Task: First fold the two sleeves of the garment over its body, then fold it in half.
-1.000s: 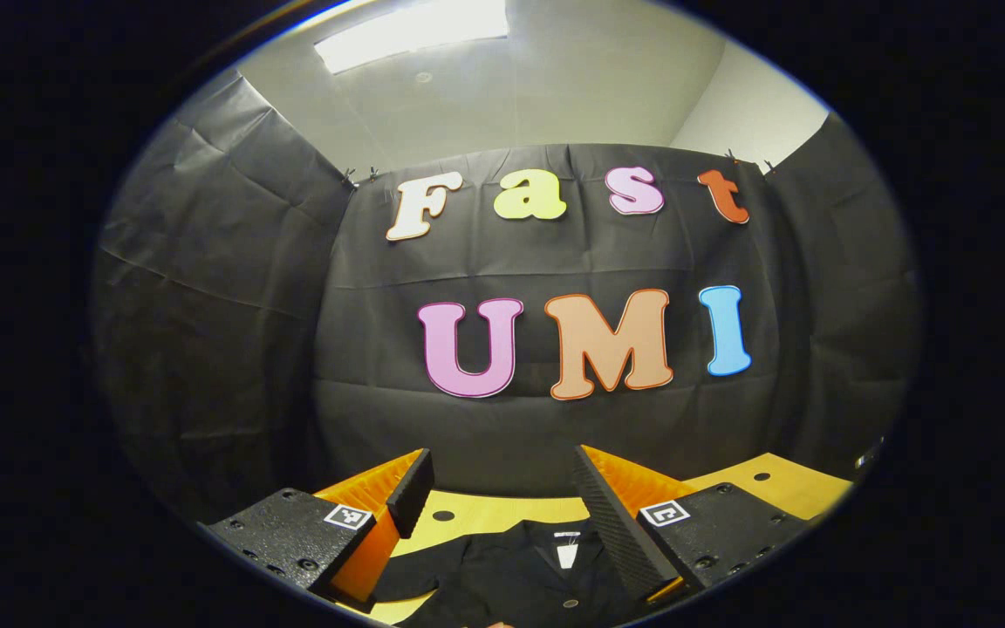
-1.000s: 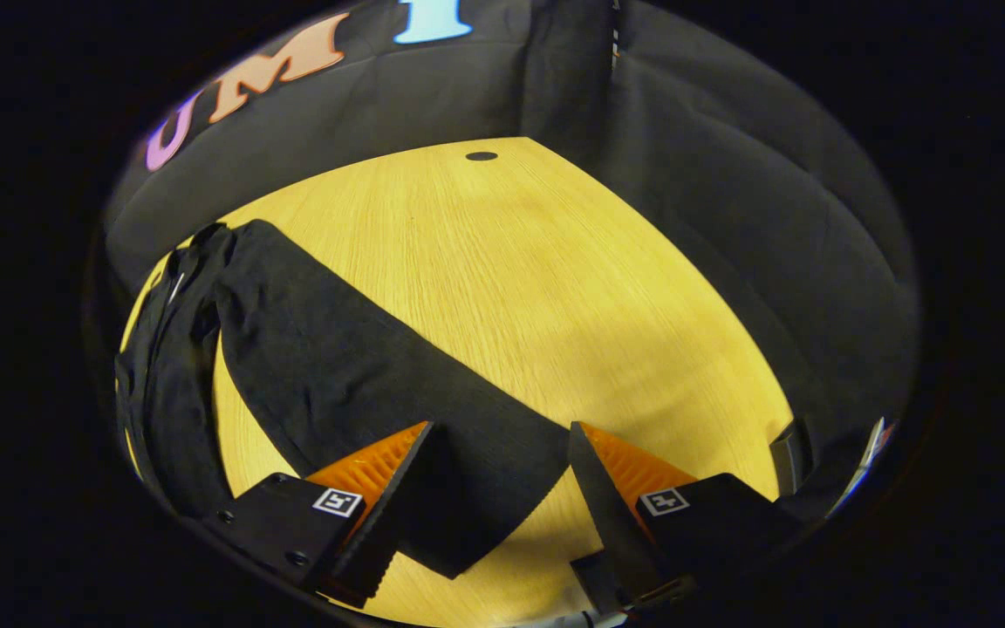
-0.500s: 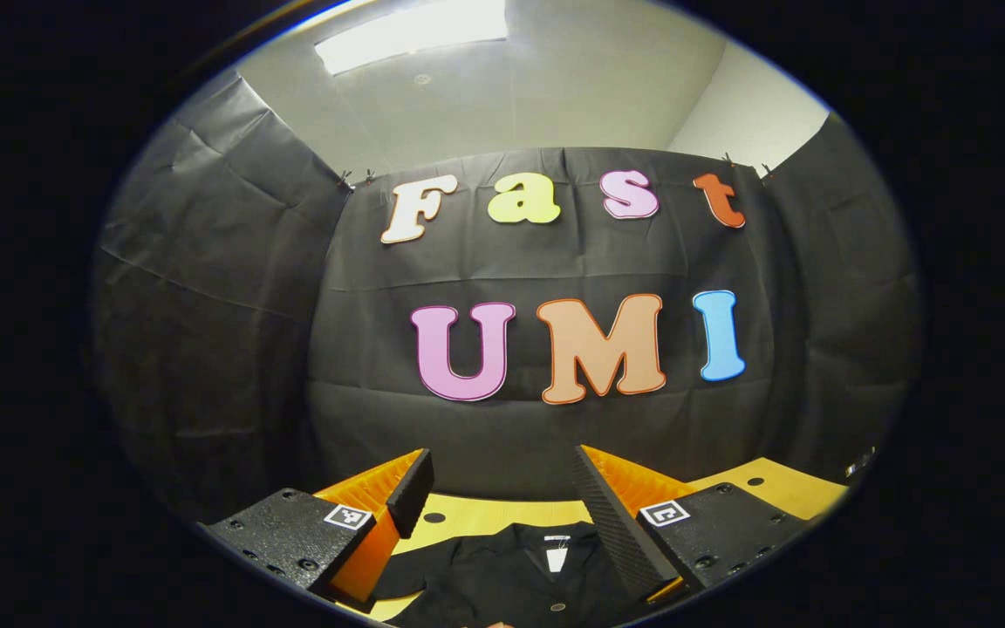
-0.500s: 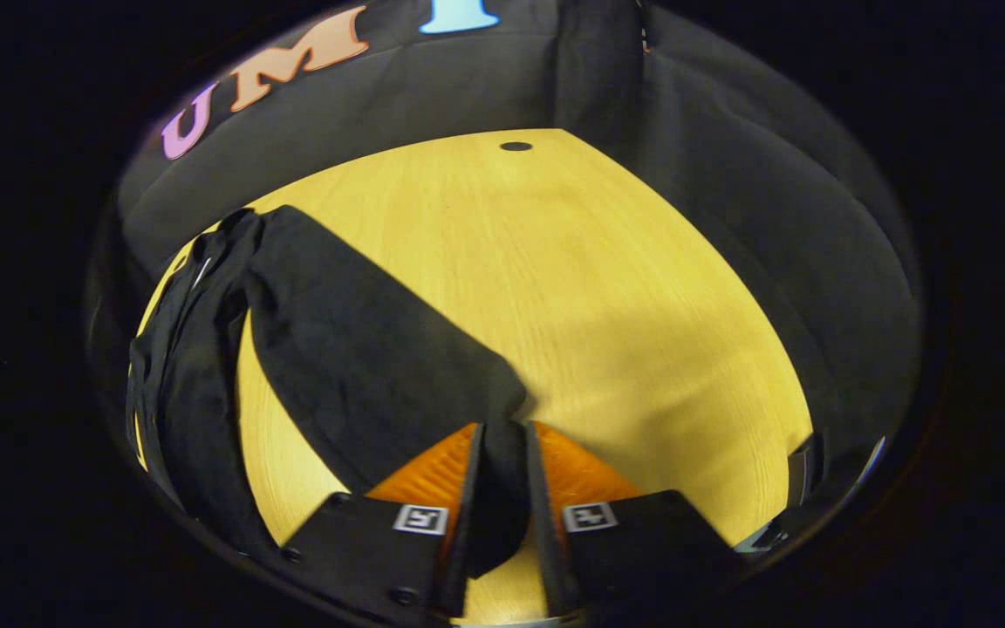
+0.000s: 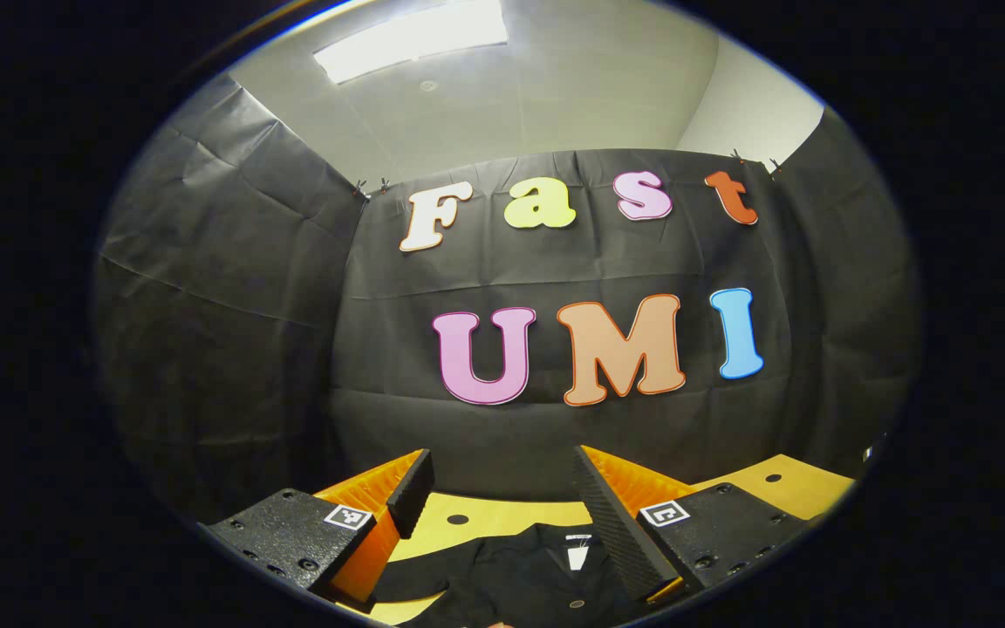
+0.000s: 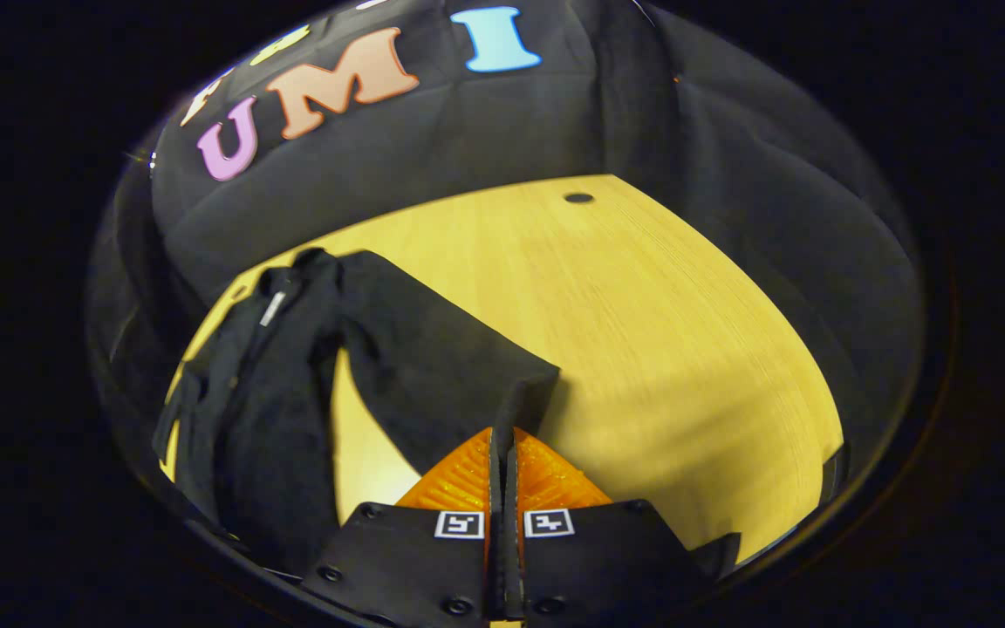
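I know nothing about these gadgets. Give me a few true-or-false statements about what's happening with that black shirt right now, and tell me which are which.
1. The right gripper is shut on the sleeve. True.
2. The left gripper is clamped on the collar. False: its jaws stand open, holding nothing.
3. The garment lies on a yellow wooden table. True.
4. The garment is white. False: it is black.

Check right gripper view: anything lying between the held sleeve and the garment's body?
Bare table. In the right gripper view, a wedge of wood shows between the sleeve, pinched by the right gripper, and the garment's body. Nothing rests on it.
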Tool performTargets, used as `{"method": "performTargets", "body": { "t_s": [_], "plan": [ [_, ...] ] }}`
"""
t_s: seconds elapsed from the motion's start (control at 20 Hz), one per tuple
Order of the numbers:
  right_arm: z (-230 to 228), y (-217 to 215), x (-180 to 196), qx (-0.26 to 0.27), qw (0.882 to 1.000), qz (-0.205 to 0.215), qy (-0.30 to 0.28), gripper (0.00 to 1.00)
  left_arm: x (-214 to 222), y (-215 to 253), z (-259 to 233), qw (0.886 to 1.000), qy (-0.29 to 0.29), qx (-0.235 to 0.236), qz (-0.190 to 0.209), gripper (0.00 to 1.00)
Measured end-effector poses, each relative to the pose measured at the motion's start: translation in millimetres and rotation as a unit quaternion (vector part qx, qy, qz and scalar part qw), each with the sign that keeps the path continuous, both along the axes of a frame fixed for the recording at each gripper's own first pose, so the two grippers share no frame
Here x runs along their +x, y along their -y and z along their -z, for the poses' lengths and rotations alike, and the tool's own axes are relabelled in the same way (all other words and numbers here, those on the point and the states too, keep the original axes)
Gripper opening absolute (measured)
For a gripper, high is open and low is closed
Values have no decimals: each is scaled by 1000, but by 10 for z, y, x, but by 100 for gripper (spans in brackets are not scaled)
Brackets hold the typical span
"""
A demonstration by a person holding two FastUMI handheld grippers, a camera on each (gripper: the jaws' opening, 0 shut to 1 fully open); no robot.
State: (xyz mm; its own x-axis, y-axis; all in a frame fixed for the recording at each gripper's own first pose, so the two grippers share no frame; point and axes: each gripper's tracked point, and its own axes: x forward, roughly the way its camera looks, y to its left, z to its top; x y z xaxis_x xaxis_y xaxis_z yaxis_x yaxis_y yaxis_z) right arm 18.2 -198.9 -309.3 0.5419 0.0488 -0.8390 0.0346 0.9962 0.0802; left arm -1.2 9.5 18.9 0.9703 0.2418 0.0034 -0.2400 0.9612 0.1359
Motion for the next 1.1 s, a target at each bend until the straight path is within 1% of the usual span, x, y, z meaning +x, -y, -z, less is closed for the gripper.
{"method": "performTargets", "body": {
  "t_s": [0.1,0.2,0.35,0.45,0.55,0.6,0.65,0.9,1.05,1.1],
  "plan": [
    [-188,-302,99,6,999,-41,21,2,-68,-128,-11,1000,4,-1,-9,97],
    [-403,-625,193,17,997,-70,40,2,-113,-225,-6,1000,5,-7,-10,98],
    [-633,-1111,417,30,993,-90,70,2,-160,-491,31,1000,6,-12,-14,98],
    [-810,-1457,482,36,991,-97,86,2,-175,-697,100,1000,0,-20,-16,98],
    [-924,-1884,557,37,988,-111,98,2,-204,-926,94,999,7,-30,-20,98],
    [-953,-2019,584,34,987,-120,102,2,-214,-1033,119,999,7,-36,-21,95],
    [-986,-2192,612,31,985,-132,105,2,-209,-1124,122,999,8,-41,-21,98],
    [-1005,-2933,717,31,980,-167,107,2,-255,-1622,183,998,7,-50,-33,98],
    [-970,-3312,784,34,977,-184,105,2,-258,-1821,262,998,4,-57,-37,98],
    [-963,-3434,819,37,976,-187,106,2,-267,-1861,299,998,1,-60,-35,95]
  ]
}}
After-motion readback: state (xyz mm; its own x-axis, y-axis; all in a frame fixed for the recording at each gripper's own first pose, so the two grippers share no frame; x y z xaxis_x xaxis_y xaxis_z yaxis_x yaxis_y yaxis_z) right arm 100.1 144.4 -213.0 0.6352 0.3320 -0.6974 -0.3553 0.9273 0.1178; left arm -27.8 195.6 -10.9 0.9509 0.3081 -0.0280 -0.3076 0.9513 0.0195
